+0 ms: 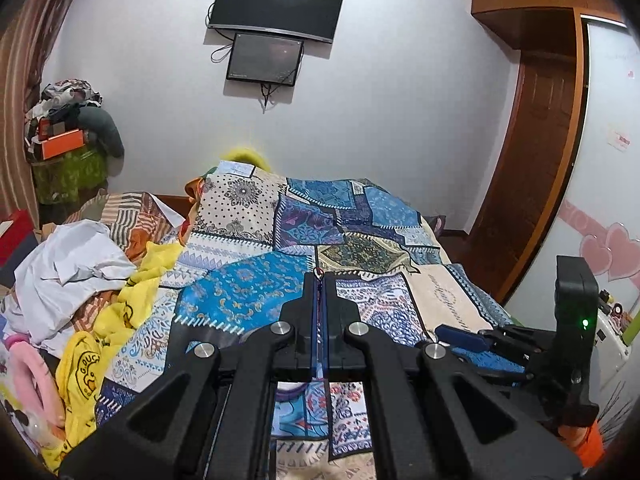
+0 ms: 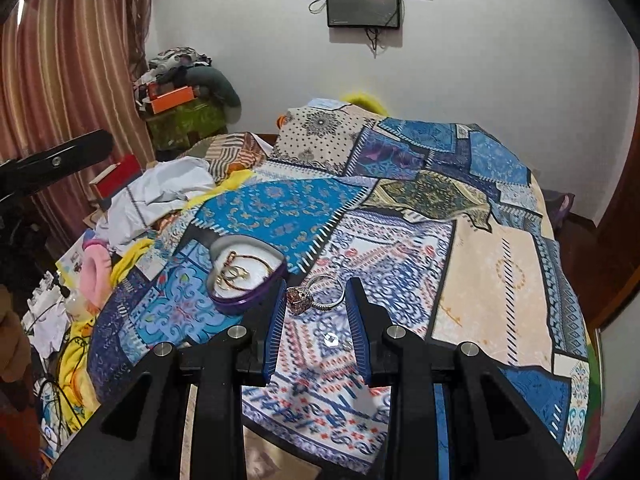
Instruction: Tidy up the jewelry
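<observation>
In the right wrist view my right gripper (image 2: 316, 292) is open, low over the patchwork bedspread (image 2: 480, 280). A silver ring with a large reddish stone (image 2: 308, 298) lies between its fingertips, close to the left finger. A small clear gem piece (image 2: 331, 339) lies further back between the fingers. A purple heart-shaped box (image 2: 240, 270) with a white lining sits just left and holds a red cord bracelet and gold pieces. In the left wrist view my left gripper (image 1: 320, 276) is shut on a thin red-and-silver chain (image 1: 319, 273) that pokes out at the tips. The right gripper (image 1: 480, 338) shows at the right.
Crumpled white, yellow and pink clothes (image 1: 80, 280) are piled on the bed's left side. A cluttered stand with an orange box (image 2: 172, 100) is at the far left corner by the curtain. A TV (image 1: 276, 4) hangs on the far wall. A wooden door (image 1: 536, 160) is at right.
</observation>
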The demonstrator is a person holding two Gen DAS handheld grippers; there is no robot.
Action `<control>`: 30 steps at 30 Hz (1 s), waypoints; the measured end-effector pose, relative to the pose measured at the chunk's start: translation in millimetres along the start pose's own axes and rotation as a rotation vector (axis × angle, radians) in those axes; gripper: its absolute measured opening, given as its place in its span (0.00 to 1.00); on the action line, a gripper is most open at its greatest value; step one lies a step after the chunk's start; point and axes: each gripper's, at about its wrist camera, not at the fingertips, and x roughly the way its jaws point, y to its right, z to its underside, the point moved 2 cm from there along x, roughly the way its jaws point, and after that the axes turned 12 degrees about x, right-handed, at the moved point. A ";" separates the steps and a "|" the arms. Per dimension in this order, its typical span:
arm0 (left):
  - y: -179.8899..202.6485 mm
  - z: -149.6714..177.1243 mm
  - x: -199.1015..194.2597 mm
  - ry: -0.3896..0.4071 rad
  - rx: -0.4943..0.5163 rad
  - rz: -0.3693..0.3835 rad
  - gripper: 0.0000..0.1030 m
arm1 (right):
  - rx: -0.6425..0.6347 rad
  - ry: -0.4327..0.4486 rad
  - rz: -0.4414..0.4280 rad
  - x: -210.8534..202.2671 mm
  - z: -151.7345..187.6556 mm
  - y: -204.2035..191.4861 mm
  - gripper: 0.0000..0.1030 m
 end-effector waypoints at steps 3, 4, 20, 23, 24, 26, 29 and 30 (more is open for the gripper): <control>-4.6 -4.3 6.9 0.007 0.001 -0.004 0.00 | -0.005 0.001 -0.013 3.6 -2.7 -6.2 0.27; -6.2 -5.9 8.9 0.009 0.002 -0.005 0.00 | -0.009 0.001 -0.018 5.5 -4.0 -8.4 0.27; -33.6 -18.8 46.3 0.023 -0.026 -0.014 0.00 | -0.044 -0.001 -0.061 36.9 -25.1 -29.6 0.27; -35.0 -14.4 55.9 0.005 -0.025 -0.007 0.00 | -0.056 -0.012 -0.067 45.5 -27.0 -33.5 0.27; -35.3 -12.1 59.3 -0.003 -0.027 -0.003 0.00 | -0.061 -0.021 -0.071 49.4 -26.9 -35.2 0.27; -36.4 -5.8 66.6 -0.025 -0.031 0.008 0.00 | -0.067 -0.038 -0.077 56.3 -26.6 -36.5 0.27; -38.3 7.1 79.6 -0.070 -0.035 0.016 0.00 | -0.081 -0.071 -0.081 68.5 -24.1 -39.8 0.27; -38.9 11.3 83.1 -0.085 -0.038 0.018 0.00 | -0.086 -0.083 -0.081 72.1 -22.6 -41.1 0.27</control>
